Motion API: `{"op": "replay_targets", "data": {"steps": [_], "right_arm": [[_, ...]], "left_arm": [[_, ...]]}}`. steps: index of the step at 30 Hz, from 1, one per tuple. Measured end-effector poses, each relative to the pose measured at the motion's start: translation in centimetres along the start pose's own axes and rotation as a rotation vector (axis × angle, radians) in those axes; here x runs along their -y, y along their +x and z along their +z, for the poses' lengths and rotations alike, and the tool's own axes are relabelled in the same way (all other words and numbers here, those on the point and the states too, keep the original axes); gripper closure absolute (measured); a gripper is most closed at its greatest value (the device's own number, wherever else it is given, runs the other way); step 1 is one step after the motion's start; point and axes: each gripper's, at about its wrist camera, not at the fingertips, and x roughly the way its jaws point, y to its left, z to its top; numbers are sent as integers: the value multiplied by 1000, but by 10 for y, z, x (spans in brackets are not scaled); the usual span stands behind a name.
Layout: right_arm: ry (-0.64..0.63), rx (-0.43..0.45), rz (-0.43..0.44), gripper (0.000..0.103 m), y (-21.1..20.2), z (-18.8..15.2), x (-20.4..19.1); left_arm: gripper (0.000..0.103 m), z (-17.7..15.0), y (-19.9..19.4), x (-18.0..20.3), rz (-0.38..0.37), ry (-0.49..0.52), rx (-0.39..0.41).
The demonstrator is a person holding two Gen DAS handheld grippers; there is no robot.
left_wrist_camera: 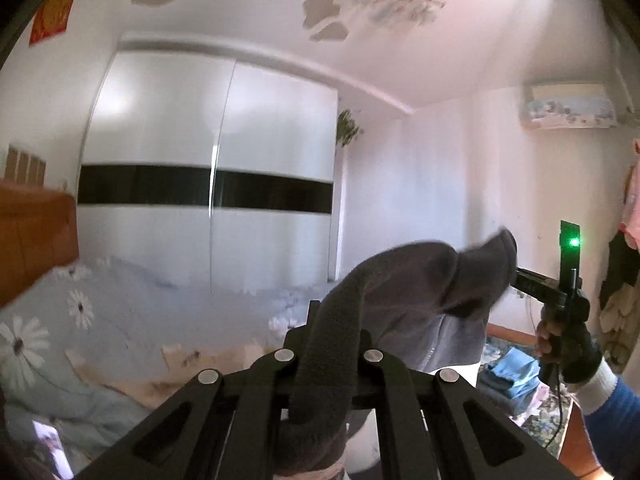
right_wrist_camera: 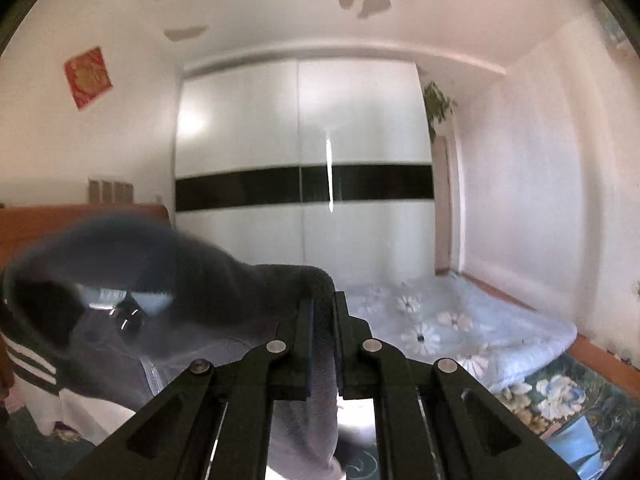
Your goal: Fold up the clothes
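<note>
A dark grey jacket [left_wrist_camera: 404, 280] is held up in the air between the two grippers, above the bed [right_wrist_camera: 460, 320]. The left gripper [left_wrist_camera: 326, 332] is clamped on a thick fold of the jacket; the cloth is draped over its fingers and runs down between the black linkage arms toward the camera. The right gripper [right_wrist_camera: 323, 308] is likewise closed on a fold of the same garment, with grey fabric pinched between its two fingers and hanging down below them. In the left wrist view, the right gripper [left_wrist_camera: 520, 278] is seen from the side, its tip buried in the raised edge of the jacket, and the person's hand [left_wrist_camera: 560, 340] in a dark glove is wrapped around its handle; a green light [left_wrist_camera: 575, 242] glows on a black post above it.

A zipper [left_wrist_camera: 434, 344] and a lighter grey lining are shown on the hanging part. White stripes [right_wrist_camera: 30, 360] on a cuff or hem are seen at the left of the right wrist view, which is blurred there.

Behind the jacket a white wardrobe [right_wrist_camera: 304, 168] with a black band is seen, and the bed is covered with a pale blue quilt printed with daisies. A wooden headboard [left_wrist_camera: 36, 240] is visible at the left. Folded blue clothes [left_wrist_camera: 508, 376] lie on a flowered rug beside the bed.
</note>
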Motion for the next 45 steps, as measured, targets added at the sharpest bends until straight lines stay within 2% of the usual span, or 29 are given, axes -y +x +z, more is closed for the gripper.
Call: {"op": "replay_targets", "data": {"steps": [5,7,9,12,15,19,22,25,26,28,32,34,36,37,39,44,45], "right_arm": [[-48,31,59,95,-44,7,-26],[-44,0,68,95,-36,3,-26],[-40,-31,77,95,-28,-1,-26],[-33,-78,90,101,-17,-8,-27],[-26,-125,103,101,-5,-14,-28],[-18,-188,120,101,10,-22,-29],[-8,-303,160,101,40,-65,-34],[2,-430,214,101,74,-117,-41],[2,-464,247,101,79,-133,-44],[-6,-543,309,101,85,-165,-51],[-75,-707,425,101,80,-226,-79],[-77,-765,476,92,71,-252,-91],[-44,-825,525,54,66,-273,-97],[-28,-847,536,52,63,-281,-98],[-28,-883,551,52,57,-292,-103],[-47,-974,479,53,61,-321,-111],[-31,-987,458,70,62,-324,-110]], "left_arm": [[97,10,-60,2,-14,23,10],[97,10,-81,-3,-25,24,-2],[97,12,-99,-14,-69,-12,-19],[97,15,-110,-34,-100,-80,-50],[97,0,-85,-67,-108,-205,-144],[97,-69,-10,-111,-50,-365,-352],[97,-131,42,-143,-15,-507,-496],[97,-181,68,-163,74,-564,-586],[97,-192,61,-149,79,-585,-596],[97,-212,74,-163,86,-647,-617],[97,-237,68,-176,101,-694,-622],[97,-243,68,-182,102,-709,-626],[97,-246,65,-187,99,-716,-628],[97,-249,65,-189,96,-719,-629],[97,-248,61,-189,90,-715,-628],[97,-249,52,-189,71,-718,-603],[97,-249,49,-188,63,-719,-595]]}}
